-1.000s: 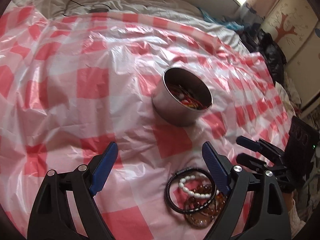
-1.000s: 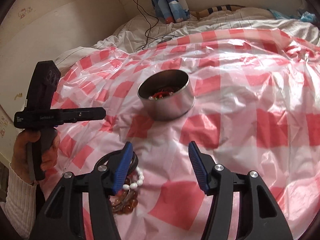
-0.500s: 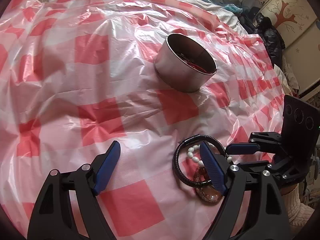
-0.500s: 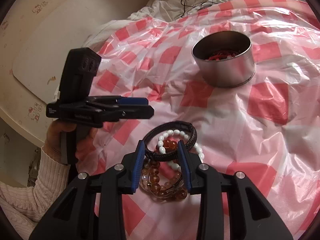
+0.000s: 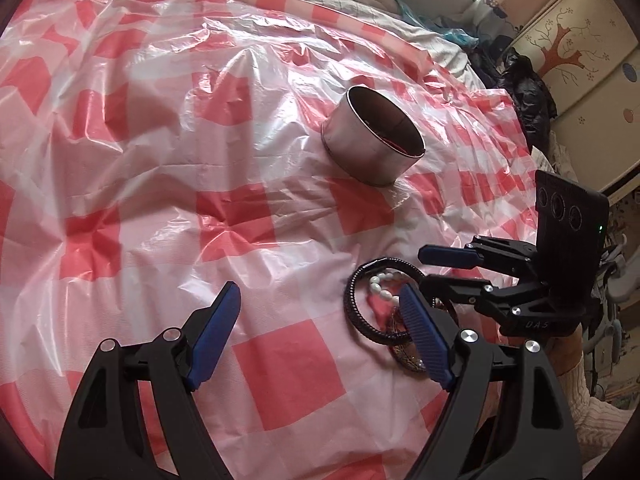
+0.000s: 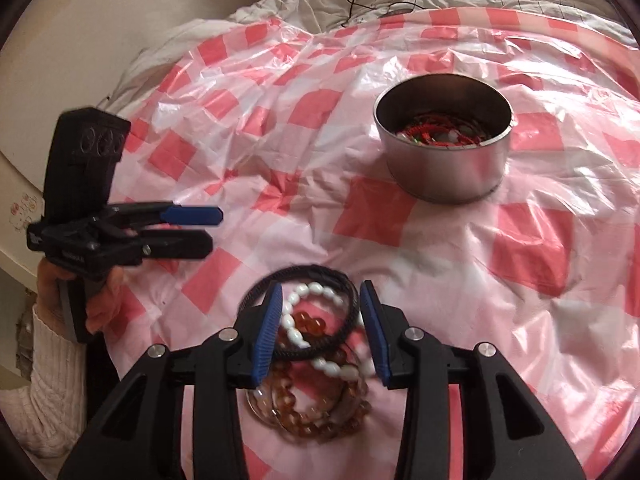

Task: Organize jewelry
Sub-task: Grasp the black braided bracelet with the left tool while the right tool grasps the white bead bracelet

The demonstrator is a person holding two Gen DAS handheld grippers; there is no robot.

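Since half a second ago the right gripper [image 6: 320, 324] has spread its blue pads wider; they were nearly pinched over the pile and are now standing apart, straddling it. The left gripper [image 5: 320, 332] has drawn back a little, and the tin is sitting farther up its view.

The bracelets are lying in one overlapping heap on the red-and-white checked plastic sheet [image 6: 400, 216]. Three are showing. Black braided bracelet [image 6: 344, 284]: a dark ribbed ring, lying on top at the far side of the heap. White bead bracelet [image 6: 296, 332]: oval, glossy beads, looping across the black ring. Amber bead bracelet [image 6: 304, 428]: translucent brown beads in more than one coil, lying lowest and nearest the right camera; whether it is one strand or two, cannot tell.

Right gripper jaws are standing open on either side of the black and white bracelets, gripping nothing. Whether the pads are touching the black ring is unclear.

Left gripper jaws are standing wide open, holding nothing, hovering over bare sheet just left of the heap; its right pad is covering part of the pile in the left wrist view, where the black braided bracelet [image 5: 356, 308] is showing beside it.

One round metal tin [image 6: 444, 176] is standing upright on the sheet, well apart from the heap, beyond it. Red cord and small pieces are lying inside.
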